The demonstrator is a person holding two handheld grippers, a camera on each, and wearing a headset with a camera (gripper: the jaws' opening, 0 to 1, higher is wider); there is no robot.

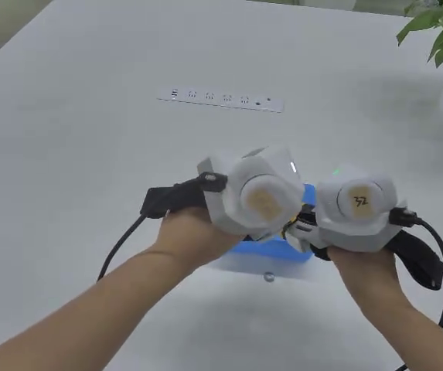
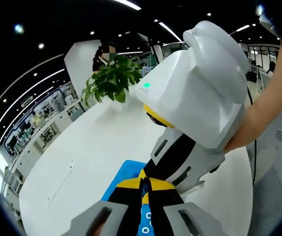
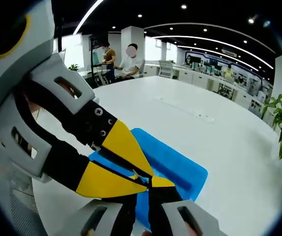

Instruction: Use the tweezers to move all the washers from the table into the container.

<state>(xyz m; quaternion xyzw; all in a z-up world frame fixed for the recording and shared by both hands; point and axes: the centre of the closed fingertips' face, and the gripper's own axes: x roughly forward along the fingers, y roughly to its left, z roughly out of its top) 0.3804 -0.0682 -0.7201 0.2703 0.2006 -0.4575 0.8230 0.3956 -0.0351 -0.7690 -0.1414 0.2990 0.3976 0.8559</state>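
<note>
Washer pickup is the step, I judge: small metal ring washer (image 1: 268, 277) on white table (image 1: 90, 154), at 6 o'clock of shallow blue plastic container (image 1: 264, 249). My left gripper (image 2: 147, 184) and right gripper (image 3: 149, 185) have jaws together, tips meeting over the container. Whether they clamp tweezers I cannot tell. Next needs a fine pinch. Gripper views show container floor; head view shows the washer.

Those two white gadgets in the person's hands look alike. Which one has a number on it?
The right gripper: its round tan disc reads 32, while the left gripper's is blank.
</note>
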